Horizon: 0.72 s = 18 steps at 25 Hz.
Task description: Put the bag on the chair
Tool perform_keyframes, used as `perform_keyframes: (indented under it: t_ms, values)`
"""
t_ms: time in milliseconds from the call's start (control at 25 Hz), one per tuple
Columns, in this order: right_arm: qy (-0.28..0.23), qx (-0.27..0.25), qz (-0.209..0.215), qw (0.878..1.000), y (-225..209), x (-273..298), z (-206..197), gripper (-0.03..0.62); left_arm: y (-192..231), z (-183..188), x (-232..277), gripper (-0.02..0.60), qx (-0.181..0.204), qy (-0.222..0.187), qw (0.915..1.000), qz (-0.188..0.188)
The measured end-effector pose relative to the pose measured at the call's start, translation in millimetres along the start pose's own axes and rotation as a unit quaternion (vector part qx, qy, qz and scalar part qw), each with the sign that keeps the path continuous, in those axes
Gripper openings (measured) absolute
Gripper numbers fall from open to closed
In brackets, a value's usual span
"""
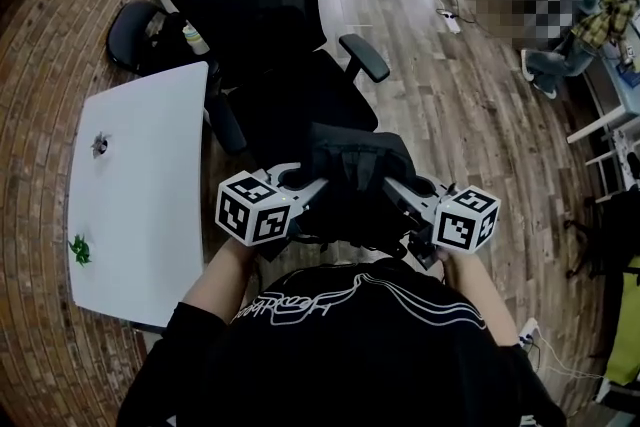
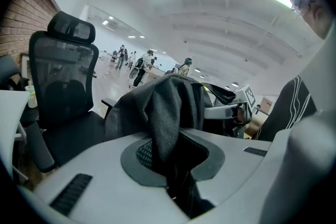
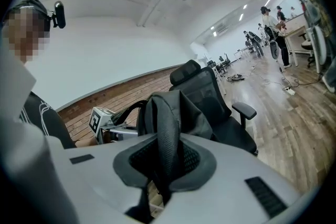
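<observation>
A black bag [image 1: 355,165] hangs between my two grippers, just in front of the black mesh office chair [image 1: 275,45] and above the near edge of its seat. My left gripper [image 1: 300,183] is shut on the bag's dark fabric [image 2: 165,118]. My right gripper [image 1: 410,190] is shut on a mesh strap [image 3: 167,134] of the bag. In the left gripper view the chair [image 2: 63,81] stands to the left, behind the bag. The right gripper view has the chair [image 3: 210,97] right behind the bag, its armrest [image 3: 244,110] at the right.
A white table [image 1: 140,215] stands close on the left, carrying a small green item [image 1: 80,250] and a small dark item [image 1: 100,145]. A second dark chair [image 1: 135,30] and a bottle [image 1: 195,37] are behind it. Cables lie on the wood floor [image 1: 450,105]; people stand far off.
</observation>
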State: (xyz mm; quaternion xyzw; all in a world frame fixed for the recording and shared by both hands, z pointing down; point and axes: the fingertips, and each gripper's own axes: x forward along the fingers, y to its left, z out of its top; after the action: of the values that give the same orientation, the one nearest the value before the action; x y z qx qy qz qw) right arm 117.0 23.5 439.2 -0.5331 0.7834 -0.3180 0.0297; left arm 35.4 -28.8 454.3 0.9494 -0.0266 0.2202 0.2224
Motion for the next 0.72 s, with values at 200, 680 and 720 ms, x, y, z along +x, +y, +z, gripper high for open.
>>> perform_keyframes:
  t_ms: [200,680,720]
  values:
    - [0.01,0.003,0.025,1.0,-0.9,19.9,12.2,0.04,15.4,10.3,-8.3,0.069,0.002,-0.005,0.9996,0.029]
    - [0.054,-0.027,0.106,0.993,-34.6,102.2,75.2,0.04,90.7,60.7,-9.6,0.071,-0.033,-0.032,0.9928,0.11]
    - [0.058,-0.029,0.112,0.992,-40.1,112.0,81.4,0.04,100.4,65.9,-8.0,0.071,-0.037,-0.034,0.9917,0.118]
